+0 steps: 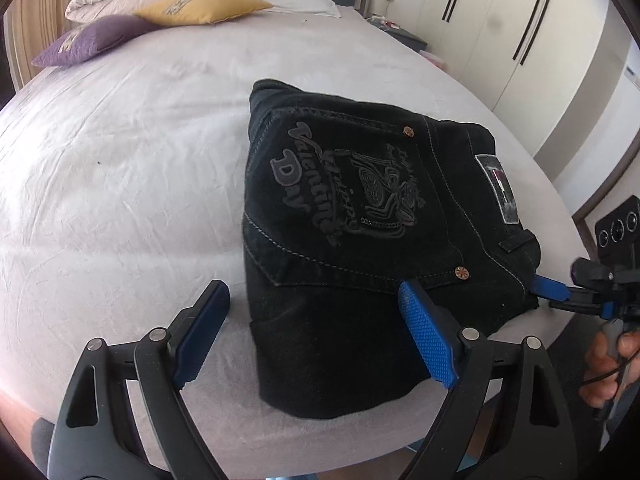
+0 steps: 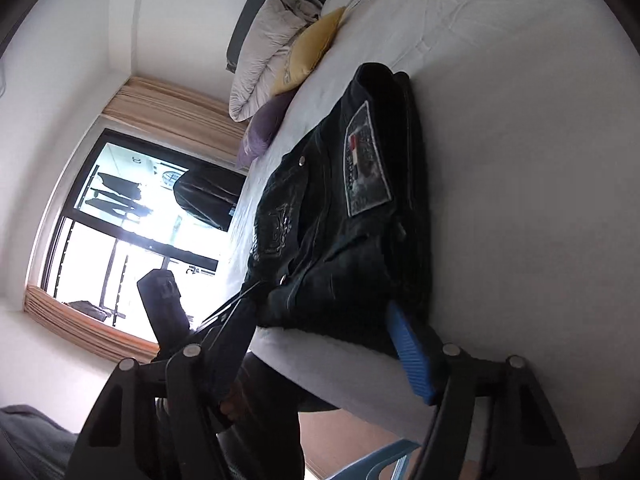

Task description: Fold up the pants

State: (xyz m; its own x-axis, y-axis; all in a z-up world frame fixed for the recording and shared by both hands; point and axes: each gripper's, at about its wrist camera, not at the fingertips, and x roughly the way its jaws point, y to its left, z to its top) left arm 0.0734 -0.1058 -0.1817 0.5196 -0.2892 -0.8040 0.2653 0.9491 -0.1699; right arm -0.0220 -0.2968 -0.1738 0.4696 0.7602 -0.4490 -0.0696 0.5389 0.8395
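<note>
The folded black jeans (image 1: 360,216) lie on the bed (image 1: 120,160); the left claw (image 1: 316,336) stands open at their near edge; the right claw (image 2: 320,336) is open at the waistband corner.

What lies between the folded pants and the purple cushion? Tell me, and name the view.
Nothing: in the left wrist view, only bare, wrinkled bed sheet stretches between the folded pants and the purple cushion.

"Valentine Day" on pants (image 1: 360,216) pocket
</note>
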